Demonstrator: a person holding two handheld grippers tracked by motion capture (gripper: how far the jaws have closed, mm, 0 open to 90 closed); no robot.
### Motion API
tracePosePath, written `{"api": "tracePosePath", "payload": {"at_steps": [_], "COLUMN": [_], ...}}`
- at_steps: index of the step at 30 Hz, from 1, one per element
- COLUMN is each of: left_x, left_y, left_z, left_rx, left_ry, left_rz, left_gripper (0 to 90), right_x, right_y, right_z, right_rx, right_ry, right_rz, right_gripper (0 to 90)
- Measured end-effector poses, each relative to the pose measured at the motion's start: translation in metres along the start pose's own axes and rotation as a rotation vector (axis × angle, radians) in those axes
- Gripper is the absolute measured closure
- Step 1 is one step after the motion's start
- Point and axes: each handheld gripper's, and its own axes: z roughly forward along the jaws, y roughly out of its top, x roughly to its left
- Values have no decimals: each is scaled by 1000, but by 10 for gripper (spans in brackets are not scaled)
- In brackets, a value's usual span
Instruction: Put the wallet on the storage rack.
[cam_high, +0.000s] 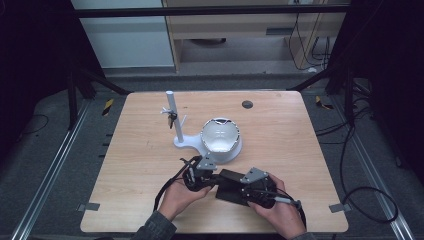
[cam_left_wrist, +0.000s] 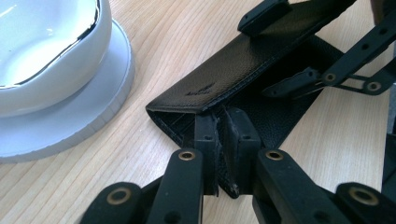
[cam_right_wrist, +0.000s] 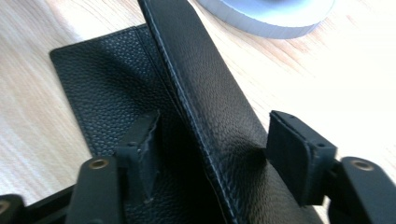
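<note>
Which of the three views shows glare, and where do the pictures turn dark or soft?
High view: dim, surroundings nearly black, table evenly lit. Left gripper view: sharp wallet, bright sheen inside the white bowl. Right gripper view: tabletop at right washed out by glare, wallet flap soft up close.

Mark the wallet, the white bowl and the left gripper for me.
wallet (cam_left_wrist: 219, 70), left gripper view, on the raised flap's grained outer face.
white bowl (cam_high: 220, 134), high view, on its inner wall.
left gripper (cam_left_wrist: 223, 140), left gripper view, between its two fingertips, shut on the wallet's lower flap.
</note>
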Motion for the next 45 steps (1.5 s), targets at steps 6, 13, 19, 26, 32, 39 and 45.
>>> {"api": "tracePosePath", "payload": {"at_steps": [6,13,19,26,32,39,45], "left_x": [2,1,7,11,14,15,13], "left_y": [6,8,0,1,11,19,23], "left_z": [2,-12,-30,-35,-33,-25,-22], "left_rx": [9,-21,-36,-14,-12,28,14], "left_ry": [5,91,101,106,86,66,59], "left_rz": [-16,-44,-52,-52,-41,-14,-11], "left_gripper": [785,328,108,70,59,60,64], "right_x": [-2,-4,-10,-20,-29,-36,-38], "right_y": [3,7,1,-10,-17,-21,-21], "right_z": [2,0,-12,-26,-30,-36,-40], "right_rx": [14,5,-62,-184,-252,-319,-358], "right_ry": [-40,-81,-79,-73,-75,-90,-78], "right_rz": [-23,-80,-93,-48,1,34,39], "right_gripper": [532,767,815,828,828,832,833]}}
